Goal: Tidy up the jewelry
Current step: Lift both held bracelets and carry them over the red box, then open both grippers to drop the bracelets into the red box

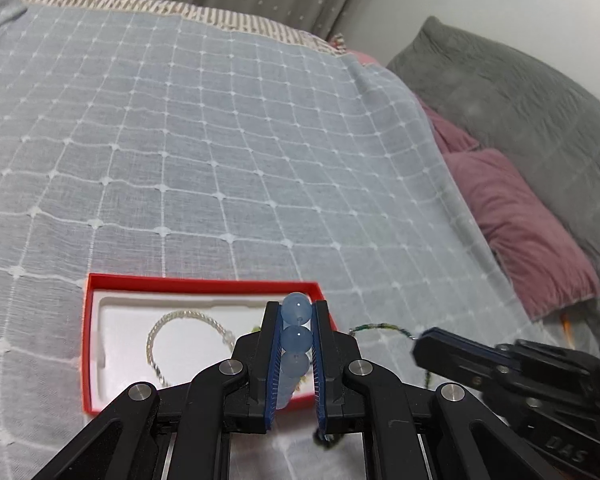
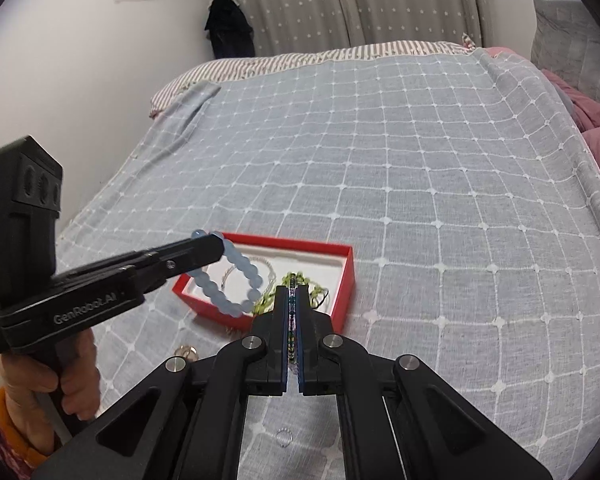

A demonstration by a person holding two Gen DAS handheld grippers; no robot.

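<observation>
The red box (image 2: pixel 342 280) sits open on the bed (image 2: pixel 420 160), so each piece can be lowered straight in. One silver chain (image 1: pixel 180 316) and one green strand (image 2: pixel 266 302) lie inside. Left gripper (image 1: pixel 297 320) jaws clamp one blue bead bracelet (image 2: pixel 228 280) above it; right gripper (image 2: pixel 294 300) jaws pinch one dark beaded strand (image 2: pixel 292 320). Two small rings lie loose on the bedspread.

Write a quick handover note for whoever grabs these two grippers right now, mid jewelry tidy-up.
Left gripper: shut on the blue bead bracelet, held over the red box.
Right gripper: shut on a thin multicolored beaded strand, near the box's right side.
Already in the box: a silver chain and a green bead piece.
Left: release both held pieces into the box; a small ring and a gold-toned piece lie on the bedspread.
</observation>
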